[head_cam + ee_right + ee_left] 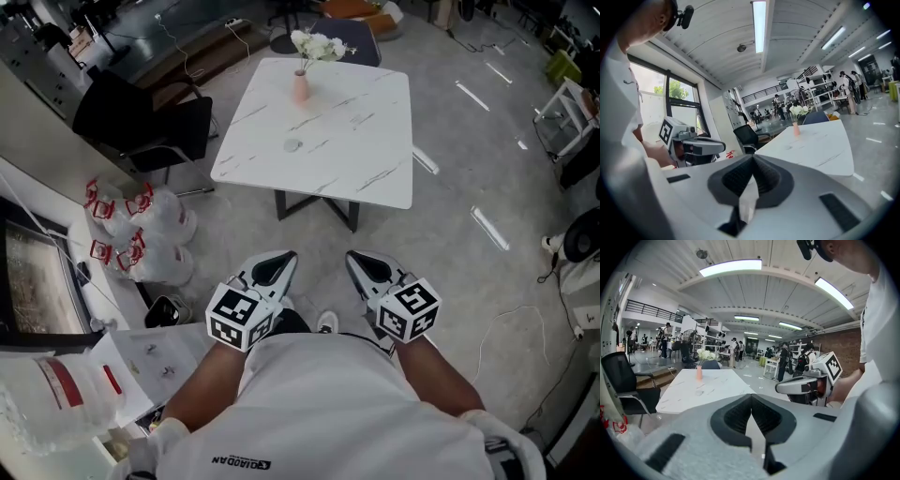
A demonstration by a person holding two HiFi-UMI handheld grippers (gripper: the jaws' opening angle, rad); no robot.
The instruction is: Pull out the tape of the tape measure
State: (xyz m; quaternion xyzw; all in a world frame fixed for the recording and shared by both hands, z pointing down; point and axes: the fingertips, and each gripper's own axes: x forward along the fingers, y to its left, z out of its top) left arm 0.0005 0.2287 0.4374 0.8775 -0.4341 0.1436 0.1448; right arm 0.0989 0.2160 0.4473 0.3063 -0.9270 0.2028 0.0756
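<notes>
A small round grey thing [293, 144], perhaps the tape measure, lies on the white marble table [366, 159], also visible in the left gripper view [699, 392] and the right gripper view [789, 147]. Both grippers are held close to the person's body, over the floor and well short of the table. My left gripper [286, 256] [751, 397] is shut, with nothing between its jaws. My right gripper [352, 256] [753, 157] is shut and empty too. They point side by side toward the table.
A pink vase [301, 84] with white flowers stands at the table's far side. A black chair [141, 117] sits left of the table, white bags [141, 234] with red print lie on the floor, and a cluttered counter [122, 366] is at the left.
</notes>
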